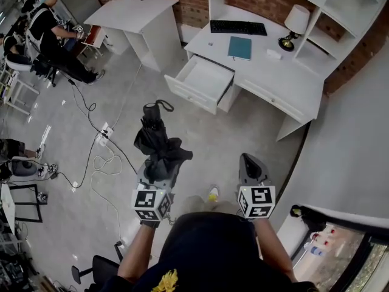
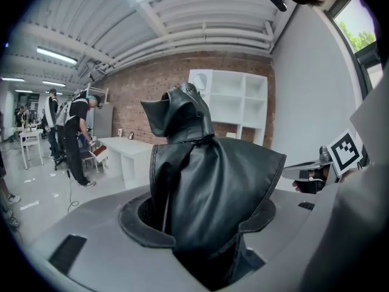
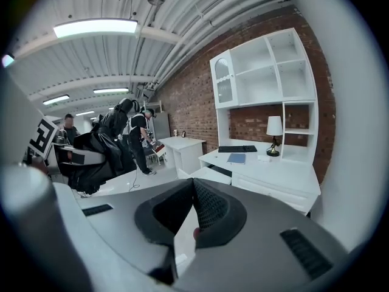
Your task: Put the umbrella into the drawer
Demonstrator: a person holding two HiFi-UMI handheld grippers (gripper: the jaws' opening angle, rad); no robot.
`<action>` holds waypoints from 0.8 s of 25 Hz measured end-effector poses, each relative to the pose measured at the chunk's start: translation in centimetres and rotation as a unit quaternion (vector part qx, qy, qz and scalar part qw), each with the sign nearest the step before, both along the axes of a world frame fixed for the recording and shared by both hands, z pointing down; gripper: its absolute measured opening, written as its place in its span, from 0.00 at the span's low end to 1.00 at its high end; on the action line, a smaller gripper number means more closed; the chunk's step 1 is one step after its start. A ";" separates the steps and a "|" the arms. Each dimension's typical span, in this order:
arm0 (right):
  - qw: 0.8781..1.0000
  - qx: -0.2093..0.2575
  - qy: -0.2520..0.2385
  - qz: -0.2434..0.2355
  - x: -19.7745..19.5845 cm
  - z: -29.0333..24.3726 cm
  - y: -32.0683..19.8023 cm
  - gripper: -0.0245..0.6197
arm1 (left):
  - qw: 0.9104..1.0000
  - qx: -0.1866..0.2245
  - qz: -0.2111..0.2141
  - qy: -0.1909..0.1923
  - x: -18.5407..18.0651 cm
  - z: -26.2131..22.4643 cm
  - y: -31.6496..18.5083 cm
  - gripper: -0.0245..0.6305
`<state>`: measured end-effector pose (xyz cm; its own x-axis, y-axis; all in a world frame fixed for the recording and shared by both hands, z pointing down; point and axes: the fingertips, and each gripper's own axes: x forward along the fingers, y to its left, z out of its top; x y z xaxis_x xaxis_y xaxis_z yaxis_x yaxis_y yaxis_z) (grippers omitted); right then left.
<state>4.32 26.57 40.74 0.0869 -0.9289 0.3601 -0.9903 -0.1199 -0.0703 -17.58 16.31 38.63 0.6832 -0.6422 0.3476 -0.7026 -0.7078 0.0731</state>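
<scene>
A black folded umbrella (image 1: 159, 145) stands upright in my left gripper (image 1: 159, 166), whose jaws are shut on its bunched fabric; its handle and strap point toward the desk. In the left gripper view the umbrella (image 2: 206, 181) fills the space between the jaws of the left gripper (image 2: 203, 230). The white drawer (image 1: 203, 81) hangs open from the desk (image 1: 285, 78), well ahead of both grippers. My right gripper (image 1: 251, 163) is beside the left one, shut with nothing in it. The right gripper view shows its tips (image 3: 193, 190) meeting, the drawer (image 3: 203, 174) beyond them and the umbrella (image 3: 103, 148) at the left.
On the desk lie a keyboard (image 1: 238, 27), a teal book (image 1: 240, 48) and a lamp (image 1: 295, 24). A second white table (image 1: 137, 14) stands at the back left. Cables and a power strip (image 1: 104, 132) trail over the grey floor. People sit and stand at the far left (image 1: 51, 29).
</scene>
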 end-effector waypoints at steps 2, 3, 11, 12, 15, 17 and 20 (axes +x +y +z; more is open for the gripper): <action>1.000 0.002 -0.004 -0.006 1.1 -0.2 -1.4 0.04 | 1.000 -0.002 0.002 -0.007 1.5 0.1 -0.9 0.45; 1.000 0.002 -0.005 -0.009 1.8 -0.3 -2.0 0.04 | 1.000 -0.002 0.003 -0.009 2.3 0.1 -1.4 0.45; 0.999 -0.017 -0.010 -0.031 5.1 1.9 -8.4 0.04 | 1.000 -0.003 0.004 -0.004 8.2 1.0 -8.3 0.45; 0.999 -0.020 -0.012 -0.032 5.4 2.2 -9.5 0.04 | 1.000 -0.004 0.005 -0.005 8.8 1.2 -9.5 0.45; 0.999 -0.021 -0.005 -0.032 5.4 2.4 -10.9 0.04 | 1.000 -0.007 0.008 -0.001 9.4 1.9 -11.3 0.45; 0.999 -0.024 0.000 -0.031 5.7 2.5 -12.0 0.04 | 1.000 -0.013 0.010 0.003 10.0 2.6 -12.6 0.45; 0.999 -0.034 0.009 -0.032 9.0 2.2 -16.7 0.04 | 1.000 -0.027 0.007 0.010 13.5 3.2 -17.4 0.45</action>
<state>13.28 9.86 42.97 0.0354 -0.9065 0.4208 -0.9971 -0.0603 -0.0460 -4.04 -1.10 41.82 0.6994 -0.6125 0.3684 -0.6901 -0.7128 0.1251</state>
